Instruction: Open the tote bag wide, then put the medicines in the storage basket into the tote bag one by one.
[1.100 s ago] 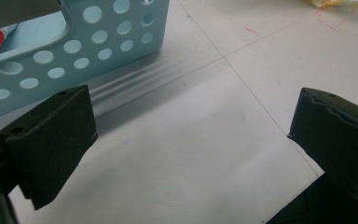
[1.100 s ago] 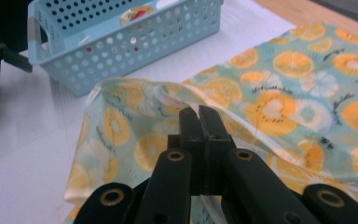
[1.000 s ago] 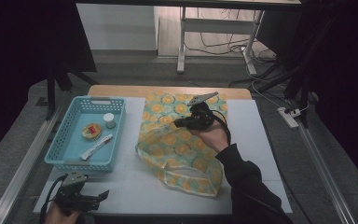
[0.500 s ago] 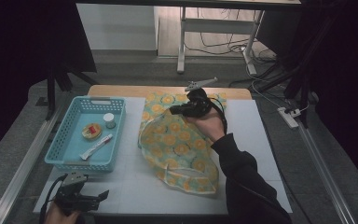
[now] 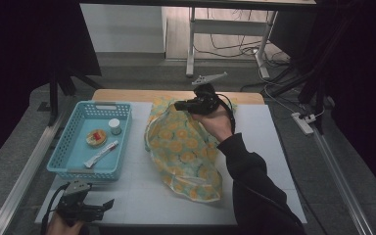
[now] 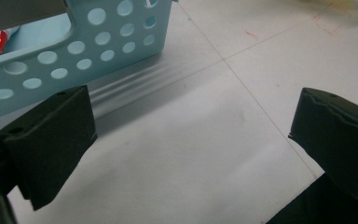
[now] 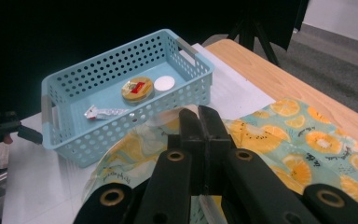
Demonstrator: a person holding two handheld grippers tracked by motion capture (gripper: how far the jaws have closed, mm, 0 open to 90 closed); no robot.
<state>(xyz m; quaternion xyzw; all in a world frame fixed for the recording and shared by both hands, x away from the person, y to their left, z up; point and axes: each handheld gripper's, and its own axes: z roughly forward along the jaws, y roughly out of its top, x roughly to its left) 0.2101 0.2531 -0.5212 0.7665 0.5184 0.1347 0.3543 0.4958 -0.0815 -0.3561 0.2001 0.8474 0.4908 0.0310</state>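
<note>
High view: at the lower left of the frame, the left gripper (image 5: 108, 204) is resting low over the white table (image 5: 142, 196), its jaws standing wide apart with nothing between them. Just above it, a light blue perforated plastic basket (image 5: 76, 170) is holding a round yellow-lidded tin (image 5: 96, 138), a small white-capped jar (image 5: 114, 126) and a white tube (image 5: 101, 153). In the centre, a yellow and pale green fabric bag printed with orange slices (image 5: 186, 152) is lying across the table, its upper edge lifted. At the upper centre, the right gripper (image 5: 178, 105) is pinching that lifted fabric; in the right gripper view its jaws are pressed together, with the bag (image 7: 307, 140) spreading below.
</note>
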